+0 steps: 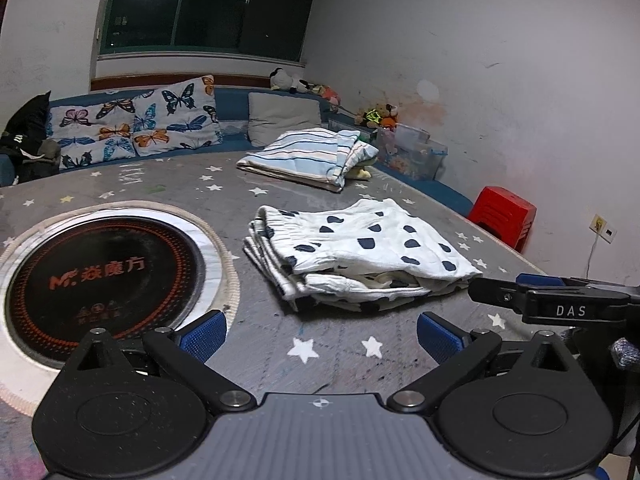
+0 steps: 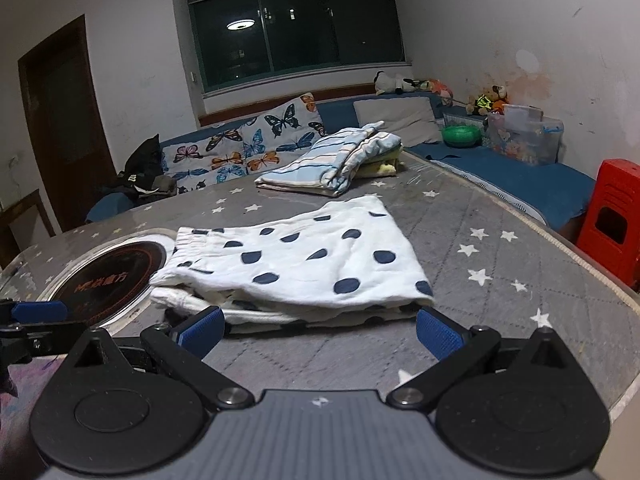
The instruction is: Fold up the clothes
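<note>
A folded white garment with dark blue dots (image 1: 360, 252) (image 2: 296, 264) lies on the grey star-patterned table (image 1: 332, 344) (image 2: 500, 256). My left gripper (image 1: 322, 332) stands wide open just short of it, nothing between its blue pads. My right gripper (image 2: 320, 330) is also wide open and empty, its tips close to the garment's near edge. The right gripper's finger (image 1: 520, 296) shows at the right of the left wrist view. A folded blue-striped cloth (image 1: 308, 156) (image 2: 328, 160) lies further back on the table.
A round black induction plate (image 1: 104, 276) (image 2: 100, 280) is set into the table at the left. A blue sofa with butterfly cushions (image 1: 132, 124) (image 2: 248, 144) runs behind, a clear storage box (image 2: 524, 136) and a red stool (image 1: 504, 216) (image 2: 612, 220) at the right.
</note>
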Demonstrator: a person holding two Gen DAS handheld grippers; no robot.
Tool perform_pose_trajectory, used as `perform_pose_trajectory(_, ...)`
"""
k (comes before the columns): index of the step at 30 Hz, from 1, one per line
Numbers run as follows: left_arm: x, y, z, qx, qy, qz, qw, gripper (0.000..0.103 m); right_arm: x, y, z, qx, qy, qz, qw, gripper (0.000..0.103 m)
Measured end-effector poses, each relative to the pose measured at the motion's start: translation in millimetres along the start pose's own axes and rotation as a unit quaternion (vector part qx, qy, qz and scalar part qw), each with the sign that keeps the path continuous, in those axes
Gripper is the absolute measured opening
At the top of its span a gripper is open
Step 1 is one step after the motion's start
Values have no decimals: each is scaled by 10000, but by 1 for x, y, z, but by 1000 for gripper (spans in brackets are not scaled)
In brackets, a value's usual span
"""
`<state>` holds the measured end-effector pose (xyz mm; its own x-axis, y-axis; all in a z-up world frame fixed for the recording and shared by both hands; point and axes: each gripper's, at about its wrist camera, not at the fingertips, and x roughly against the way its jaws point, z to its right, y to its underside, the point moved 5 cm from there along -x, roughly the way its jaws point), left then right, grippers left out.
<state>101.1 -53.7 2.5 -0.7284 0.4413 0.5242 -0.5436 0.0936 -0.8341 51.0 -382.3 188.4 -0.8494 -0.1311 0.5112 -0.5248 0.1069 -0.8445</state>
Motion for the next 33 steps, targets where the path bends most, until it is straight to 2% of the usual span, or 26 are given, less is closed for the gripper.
perform_pose_trajectory(6, 8, 4, -5, -3, -118, 36, 9999, 103, 4, 7, -8, 87, 16, -43, 10000, 103)
perform_pose_trajectory(33, 23, 16, 4, -16, -150, 14, 9999, 103, 15, 20, -25, 60, -93, -63, 9999, 103)
